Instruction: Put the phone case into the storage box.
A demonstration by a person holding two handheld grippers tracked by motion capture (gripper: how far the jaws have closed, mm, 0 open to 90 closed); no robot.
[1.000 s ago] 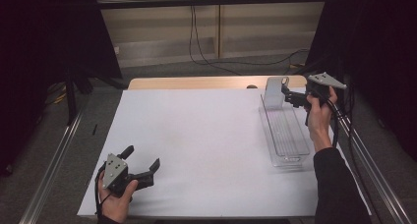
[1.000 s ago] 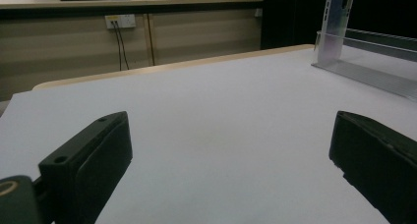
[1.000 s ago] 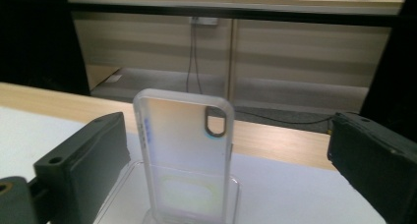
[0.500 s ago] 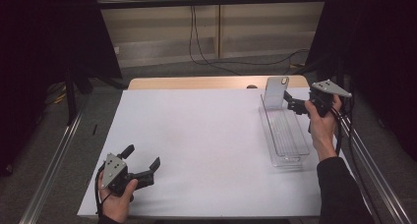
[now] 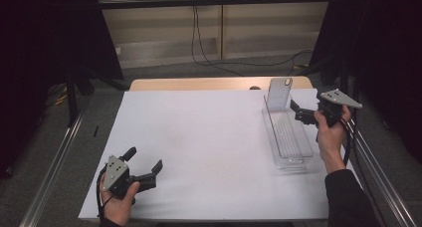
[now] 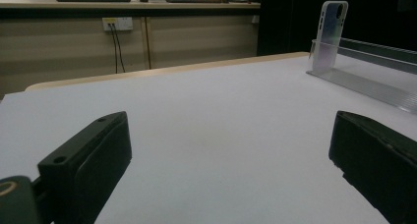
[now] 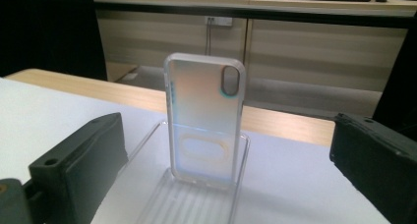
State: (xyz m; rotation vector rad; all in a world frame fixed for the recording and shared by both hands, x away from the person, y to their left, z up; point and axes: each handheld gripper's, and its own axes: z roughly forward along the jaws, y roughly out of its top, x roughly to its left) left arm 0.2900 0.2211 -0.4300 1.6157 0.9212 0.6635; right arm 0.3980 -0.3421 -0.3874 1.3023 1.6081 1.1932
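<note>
Clear plastic makes up the phone case (image 5: 279, 93), which is stood upright at the far end of a long transparent tray (image 5: 288, 137) on the right side of the table. In the right gripper view the phone case (image 7: 205, 118) is seen face on, with its camera cut-out at the upper right and an oval ring shape low on its back; its lower edge is seated in the ribbed tray (image 7: 187, 199).

The right gripper (image 5: 299, 111) is held just to the right of the tray's far end, pointed left towards the case. Its jaws are spread wide and nothing is gripped between them; the case is seen between the two black jaws but farther off, apart from both.

The left gripper (image 5: 144, 165) is held low at the near left corner of the white table sheet (image 5: 199, 137), well apart from the tray. Its jaws are likewise released and wide apart, with bare white surface between them. In the left gripper view the case (image 6: 330, 35) is seen far off at the upper right, standing at the end of the tray (image 6: 373, 86).

A strip of bare wooden tabletop (image 5: 199, 83) is shown beyond the far edge of the sheet, and a black cable (image 5: 199, 43) is hung down the wall panel behind it.
</note>
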